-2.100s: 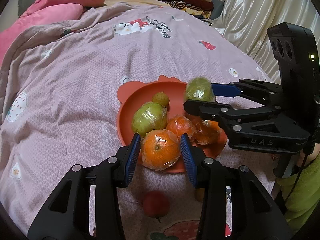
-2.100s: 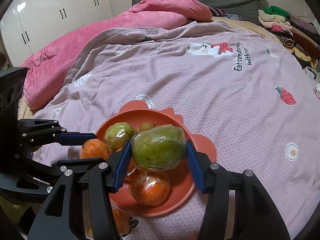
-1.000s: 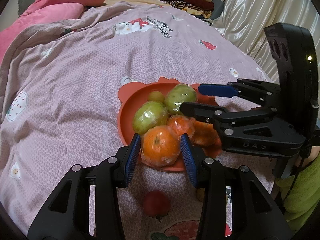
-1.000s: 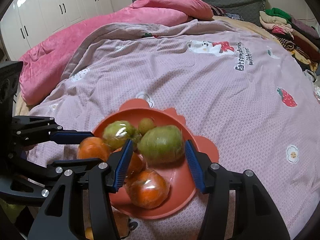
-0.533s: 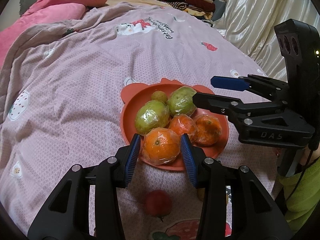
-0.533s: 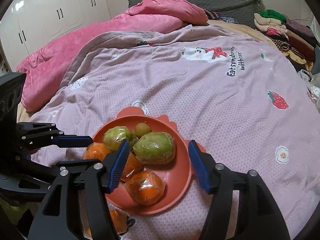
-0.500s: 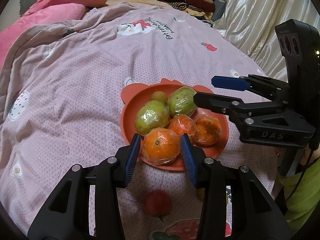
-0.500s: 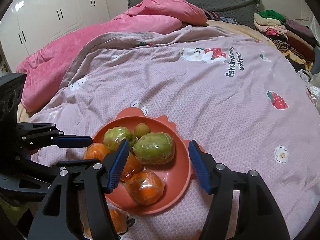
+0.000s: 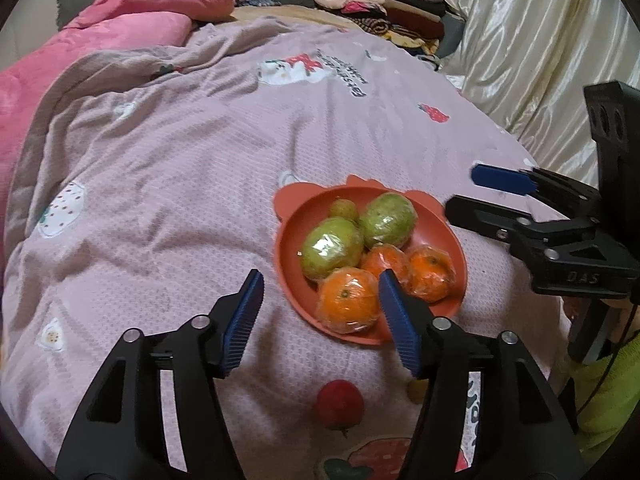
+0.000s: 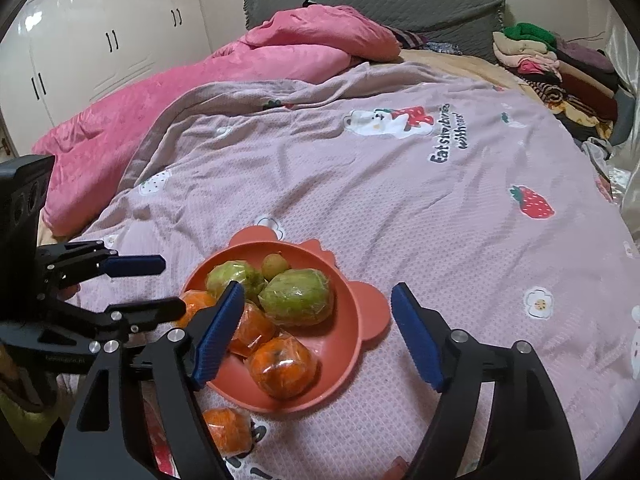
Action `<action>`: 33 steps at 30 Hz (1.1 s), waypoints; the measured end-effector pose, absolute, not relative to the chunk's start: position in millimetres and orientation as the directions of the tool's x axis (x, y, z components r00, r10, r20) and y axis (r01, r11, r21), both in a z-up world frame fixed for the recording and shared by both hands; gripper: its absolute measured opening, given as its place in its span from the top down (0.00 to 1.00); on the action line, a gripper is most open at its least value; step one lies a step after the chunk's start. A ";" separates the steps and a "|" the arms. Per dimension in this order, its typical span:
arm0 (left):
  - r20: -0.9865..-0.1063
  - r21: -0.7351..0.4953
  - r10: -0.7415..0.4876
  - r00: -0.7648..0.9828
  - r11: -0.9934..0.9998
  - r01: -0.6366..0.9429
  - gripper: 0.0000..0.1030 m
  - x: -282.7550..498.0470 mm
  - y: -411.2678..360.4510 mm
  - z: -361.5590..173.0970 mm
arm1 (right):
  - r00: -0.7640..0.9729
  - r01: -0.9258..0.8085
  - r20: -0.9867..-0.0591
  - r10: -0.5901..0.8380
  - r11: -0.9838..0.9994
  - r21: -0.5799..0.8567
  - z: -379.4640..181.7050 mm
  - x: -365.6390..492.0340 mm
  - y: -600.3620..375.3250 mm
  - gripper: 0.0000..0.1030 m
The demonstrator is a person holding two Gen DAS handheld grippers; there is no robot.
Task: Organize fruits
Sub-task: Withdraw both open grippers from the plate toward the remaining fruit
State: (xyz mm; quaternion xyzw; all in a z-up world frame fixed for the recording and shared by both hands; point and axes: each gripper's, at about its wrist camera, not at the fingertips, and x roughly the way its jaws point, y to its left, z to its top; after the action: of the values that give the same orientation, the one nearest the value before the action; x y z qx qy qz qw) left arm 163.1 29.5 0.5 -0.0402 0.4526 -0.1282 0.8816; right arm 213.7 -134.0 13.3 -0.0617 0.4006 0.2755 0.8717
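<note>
While both tongs, left (image 9: 320, 316) and right (image 10: 316, 332), gape empty, bare bedspread (image 10: 440, 208) surrounds the plate's (image 10: 352, 364) rim.

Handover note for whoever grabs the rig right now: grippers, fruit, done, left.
Left gripper: open, empty, hovering by the plate's near-left edge.
Right gripper: open, empty, above the plate's near side.
Orange plate sits on the bedspread and holds two wrapped green fruits, three wrapped oranges and one small green fruit.
Done: those six are on the plate.
Left: a red fruit and a wrapped orange lie loose on the bedspread, on the near side of the plate. A yellowish item shows behind the left gripper's right finger; I cannot identify it.
</note>
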 end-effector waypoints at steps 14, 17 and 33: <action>-0.760 -0.164 -0.211 0.614 0.977 0.133 0.17 151.8 50.5 13.3 | 0.570 -0.497 -0.701 0.429 0.859 0.122 29.0 193.1 -152.7 0.14; -0.754 -0.169 -0.216 0.620 0.976 0.134 0.12 147.5 51.4 16.0 | 0.574 -0.492 -0.699 0.428 0.862 0.124 30.7 187.9 -156.0 0.13; -0.734 -0.189 -0.236 0.636 0.972 0.142 0.10 128.8 47.8 27.1 | 0.587 -0.480 -0.691 0.422 0.869 0.122 42.0 161.8 -168.0 0.08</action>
State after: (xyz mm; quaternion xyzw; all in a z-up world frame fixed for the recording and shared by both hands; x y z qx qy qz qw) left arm 128.8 47.8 27.1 -0.0566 0.4133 -0.1046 0.9028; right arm 161.8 -168.0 42.0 -0.0386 0.3771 0.2532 0.8900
